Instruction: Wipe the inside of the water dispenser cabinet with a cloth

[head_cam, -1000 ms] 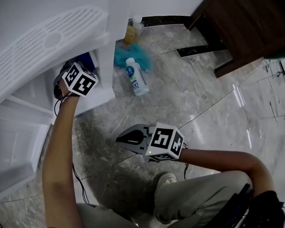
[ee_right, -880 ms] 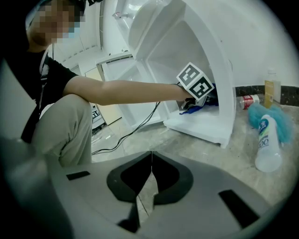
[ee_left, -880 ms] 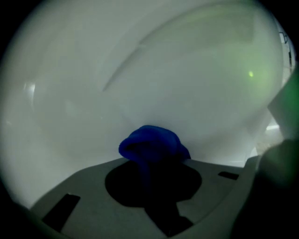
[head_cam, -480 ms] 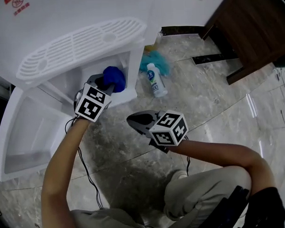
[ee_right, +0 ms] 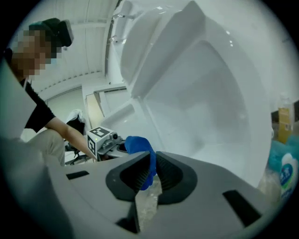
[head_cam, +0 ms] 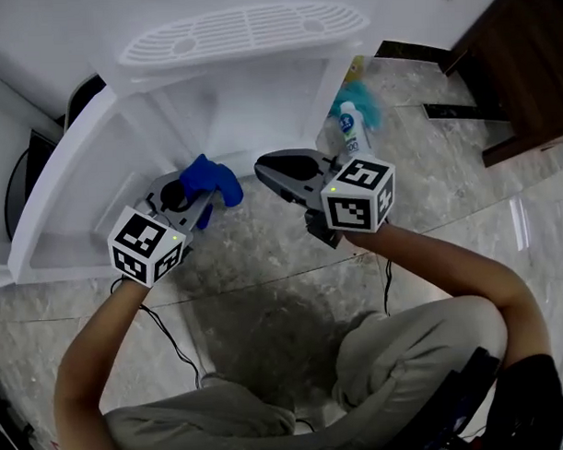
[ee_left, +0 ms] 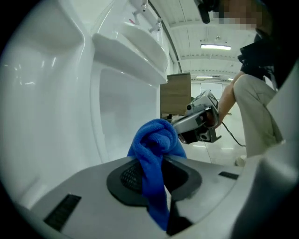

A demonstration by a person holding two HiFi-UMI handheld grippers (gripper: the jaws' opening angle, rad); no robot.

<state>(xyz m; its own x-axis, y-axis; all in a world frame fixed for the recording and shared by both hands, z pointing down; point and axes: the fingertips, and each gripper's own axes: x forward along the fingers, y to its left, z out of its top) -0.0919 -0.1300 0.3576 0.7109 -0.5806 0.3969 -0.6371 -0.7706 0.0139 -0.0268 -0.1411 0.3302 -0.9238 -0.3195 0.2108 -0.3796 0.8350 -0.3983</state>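
In front of the white plastic water dispenser (head_cam: 242, 32), whose lower cabinet (head_cam: 259, 114) stands open with its white door (head_cam: 64, 195) swung out to our left, we hold both grippers low over the grey marbled stone floor (head_cam: 265, 294). Our left gripper (head_cam: 199, 196) pinches a bright blue terry cloth (head_cam: 211, 179): in the left gripper view the fabric runs down between the two dark pads, which press on it from both sides, and bunches into a knot above them. The cloth hangs just outside the cabinet's mouth, at its lower front edge, not inside it. Our right gripper (head_cam: 266, 165) sits just beside the cloth, on its right, with its tip pointing toward the opening; its jaws are pressed together and hold nothing, and the blue we see past them in the right gripper view is the cloth in the other gripper. To the right of the dispenser, a white plastic bottle with a blue label (head_cam: 350, 129) lies on the floor against a fluffy teal cloth (head_cam: 374, 110), near a dark brown wooden cabinet (head_cam: 525, 63).
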